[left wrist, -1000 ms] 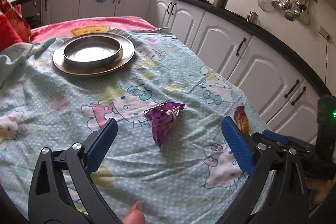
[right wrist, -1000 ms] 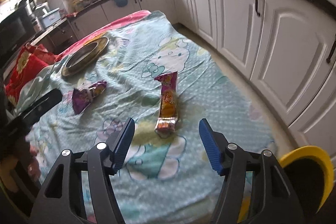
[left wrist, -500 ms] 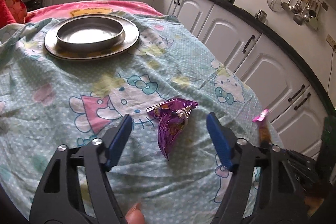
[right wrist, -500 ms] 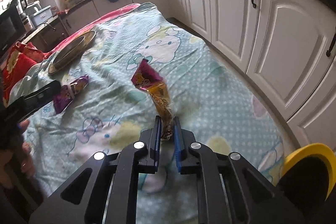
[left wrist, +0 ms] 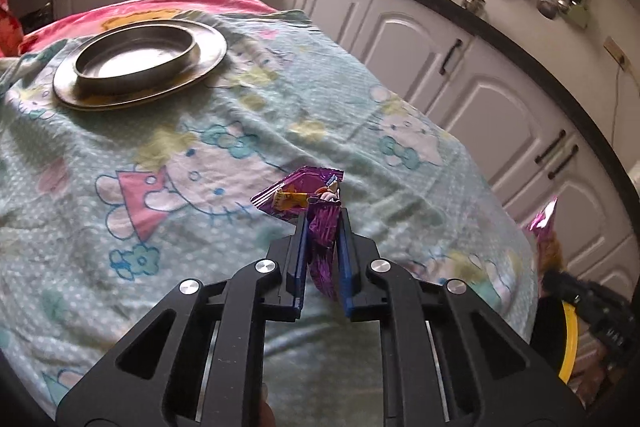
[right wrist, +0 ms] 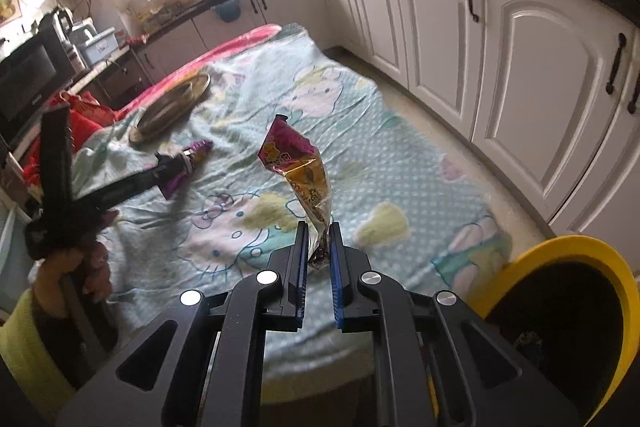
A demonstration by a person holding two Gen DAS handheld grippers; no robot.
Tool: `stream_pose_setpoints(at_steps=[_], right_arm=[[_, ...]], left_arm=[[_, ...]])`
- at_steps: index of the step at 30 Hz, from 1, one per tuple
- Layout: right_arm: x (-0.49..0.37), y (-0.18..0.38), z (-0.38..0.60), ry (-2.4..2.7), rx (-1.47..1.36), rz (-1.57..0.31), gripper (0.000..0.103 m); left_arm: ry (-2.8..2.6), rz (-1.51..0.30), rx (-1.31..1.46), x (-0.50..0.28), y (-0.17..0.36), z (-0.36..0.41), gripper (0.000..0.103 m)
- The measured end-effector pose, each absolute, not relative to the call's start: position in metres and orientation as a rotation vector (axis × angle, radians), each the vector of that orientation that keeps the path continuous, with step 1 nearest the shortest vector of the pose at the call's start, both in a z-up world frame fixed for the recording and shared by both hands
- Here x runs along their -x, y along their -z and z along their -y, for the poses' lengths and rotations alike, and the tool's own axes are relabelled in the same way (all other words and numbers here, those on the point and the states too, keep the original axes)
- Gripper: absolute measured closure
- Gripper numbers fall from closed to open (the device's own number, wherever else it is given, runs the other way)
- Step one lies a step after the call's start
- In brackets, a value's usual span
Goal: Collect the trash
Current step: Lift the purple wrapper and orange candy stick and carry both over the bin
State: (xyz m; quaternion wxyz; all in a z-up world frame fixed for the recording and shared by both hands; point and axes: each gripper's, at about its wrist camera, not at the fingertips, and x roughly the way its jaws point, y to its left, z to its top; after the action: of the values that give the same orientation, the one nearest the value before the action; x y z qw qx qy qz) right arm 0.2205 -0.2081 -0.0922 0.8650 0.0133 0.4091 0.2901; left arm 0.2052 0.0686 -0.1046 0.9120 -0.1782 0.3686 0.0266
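White kitchen cabinets (right wrist: pixel 500 39) curve round a low table draped in a cartoon-print cloth (left wrist: pixel 180 155), so you are working over a soft, wrinkled surface. At the far left a steel bowl sits inside a steel plate (left wrist: pixel 140 59), well apart from both pieces of trash.

Your left gripper (left wrist: pixel 323 251) is clamped on the purple wrapper (left wrist: pixel 308 203), pinching its lower end so the printed top fans out above the fingers; whether it has left the cloth is hard to tell.

Your right gripper (right wrist: pixel 319 251) is closed on the tail of the orange and pink wrapper (right wrist: pixel 298 171), which stands upright, clear of the cloth (a thin pinch, so it could slip).

Just right of that sits the yellow-rimmed bin (right wrist: pixel 568 315), beside the table's near corner, likely where both wrappers belong.
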Motion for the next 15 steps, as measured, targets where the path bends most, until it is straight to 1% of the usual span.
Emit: stream_pose_setpoints(at_steps=[15], right_arm=[[-0.192,0.058,0.278,-0.493,-0.105,-0.745,0.093]], left_arm=[[0.140,-0.704,0.271,-0.185,0.066,0.008,0.095]])
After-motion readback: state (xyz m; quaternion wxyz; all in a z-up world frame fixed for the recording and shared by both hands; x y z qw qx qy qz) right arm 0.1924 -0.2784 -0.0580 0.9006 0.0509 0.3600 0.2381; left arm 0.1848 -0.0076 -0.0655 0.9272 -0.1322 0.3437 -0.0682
